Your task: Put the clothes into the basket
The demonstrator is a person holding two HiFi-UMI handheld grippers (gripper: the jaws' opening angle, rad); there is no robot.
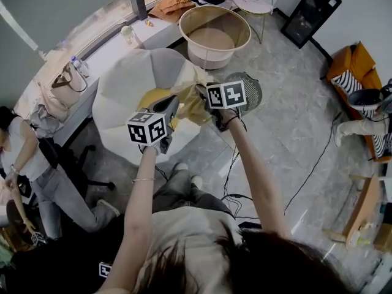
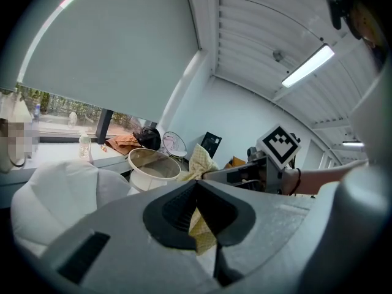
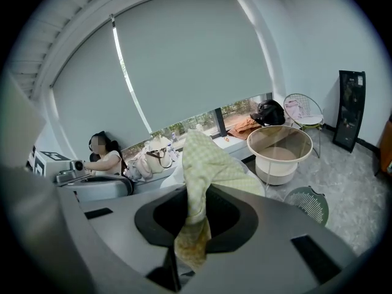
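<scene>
Left gripper (image 1: 169,107): the jaws are pinched narrow on one end of the yellow checked garment (image 1: 187,106), and a fold of cloth hangs out below the pads.

Right gripper (image 3: 193,225): the jaws are likewise clamped on the garment's other end, and the cloth rises up out of them.

The garment spans the two grippers, carried in the air in front of the person and over a white beanbag (image 1: 125,94).

A green slatted disc (image 1: 252,94) lies on the floor just to the right of the beanbag.

Beyond the beanbag stands the basket (image 1: 211,59), round and open-topped. The garment is outside it, short of its rim.

Behind the basket a counter (image 1: 113,51) runs under the window and carries bags and a bottle.
</scene>
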